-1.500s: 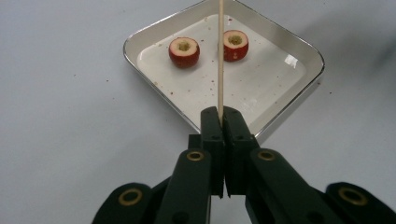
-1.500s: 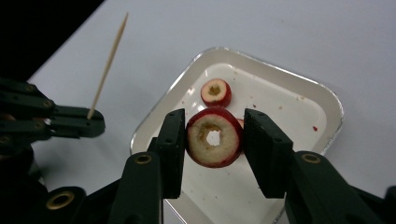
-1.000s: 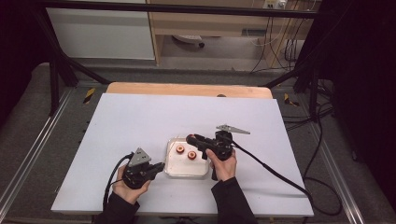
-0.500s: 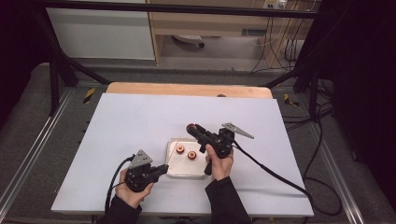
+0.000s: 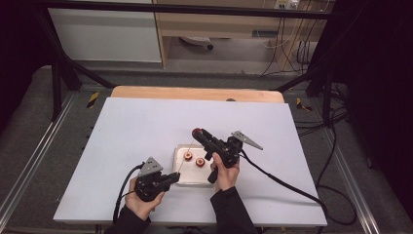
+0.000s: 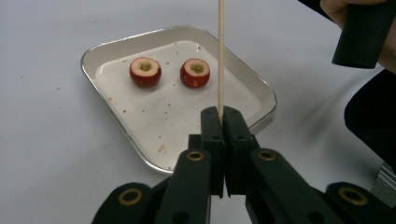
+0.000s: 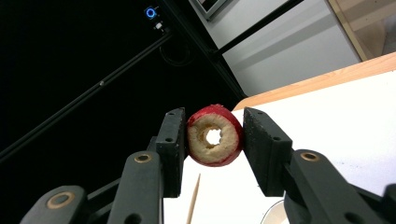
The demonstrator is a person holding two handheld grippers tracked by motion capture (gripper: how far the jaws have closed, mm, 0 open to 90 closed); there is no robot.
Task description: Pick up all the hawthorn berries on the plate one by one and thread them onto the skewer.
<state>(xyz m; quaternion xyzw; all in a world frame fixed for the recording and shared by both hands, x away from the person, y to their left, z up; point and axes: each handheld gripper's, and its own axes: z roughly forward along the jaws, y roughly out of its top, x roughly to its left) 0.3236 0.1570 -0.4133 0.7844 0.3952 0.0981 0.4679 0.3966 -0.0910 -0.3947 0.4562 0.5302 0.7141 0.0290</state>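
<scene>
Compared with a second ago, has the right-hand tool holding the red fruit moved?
Yes. The right tool, shut on a cored red fruit, has lifted off the tray and swung toward the table's far edge; before, it sat low over the tray.

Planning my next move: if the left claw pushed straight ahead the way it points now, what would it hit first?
Probably the metal tray: the left claw, shut on the wooden skewer, points at its near rim. The two cored red fruit pieces lie farther, left of that line; height is unclear.
</scene>
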